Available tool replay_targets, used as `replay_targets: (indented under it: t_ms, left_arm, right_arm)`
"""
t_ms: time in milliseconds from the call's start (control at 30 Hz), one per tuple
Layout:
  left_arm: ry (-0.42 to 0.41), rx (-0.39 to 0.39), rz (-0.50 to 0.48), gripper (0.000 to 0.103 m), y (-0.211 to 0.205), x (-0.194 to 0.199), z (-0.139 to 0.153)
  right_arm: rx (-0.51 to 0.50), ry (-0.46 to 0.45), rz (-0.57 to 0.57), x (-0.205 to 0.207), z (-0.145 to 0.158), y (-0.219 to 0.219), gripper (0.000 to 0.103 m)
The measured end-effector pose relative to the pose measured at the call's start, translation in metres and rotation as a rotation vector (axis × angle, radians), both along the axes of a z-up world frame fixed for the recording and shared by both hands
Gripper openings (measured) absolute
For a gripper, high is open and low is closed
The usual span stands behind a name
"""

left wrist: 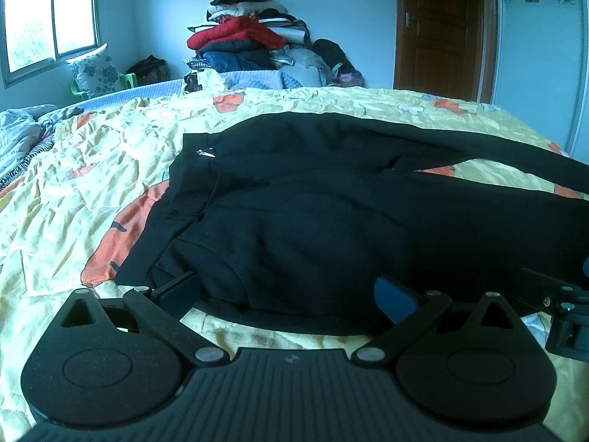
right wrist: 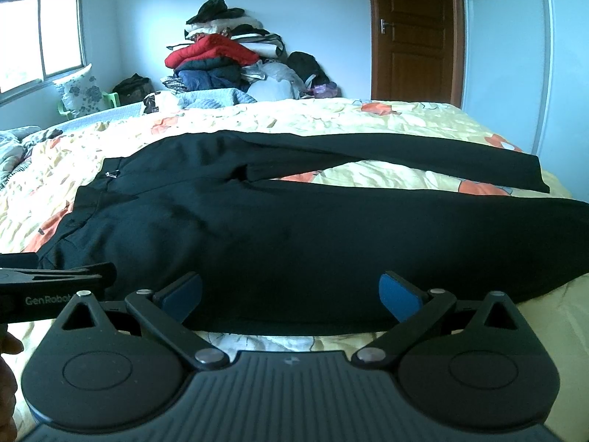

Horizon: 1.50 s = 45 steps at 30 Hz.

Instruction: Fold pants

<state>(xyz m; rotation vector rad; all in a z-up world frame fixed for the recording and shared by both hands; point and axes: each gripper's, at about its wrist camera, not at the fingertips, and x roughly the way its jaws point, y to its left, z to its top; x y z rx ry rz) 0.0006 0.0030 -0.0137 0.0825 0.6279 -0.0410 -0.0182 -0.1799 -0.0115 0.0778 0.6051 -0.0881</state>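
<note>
One readable marking

"GenRobot" is printed in pale letters on the black body of the left claw, seen at the right wrist view's left edge.

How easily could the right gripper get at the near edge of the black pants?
Probably easily: the right gripper is open, with the black pants lying flat on the floral bedspread directly ahead, nothing between.

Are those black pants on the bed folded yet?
Not yet. The black pants lie spread flat, both legs apart in a V on the bedspread.
</note>
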Motion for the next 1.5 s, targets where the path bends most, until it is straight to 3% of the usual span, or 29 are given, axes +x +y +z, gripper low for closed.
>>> replay_targets:
  t_ms: [1500]
  left_arm:
    - [0.007, 0.028, 0.007, 0.102, -0.0022, 0.0001, -0.0003]
  right_arm:
    - [0.01, 0.004, 0.022, 0.0003, -0.0008, -0.0009, 0.103]
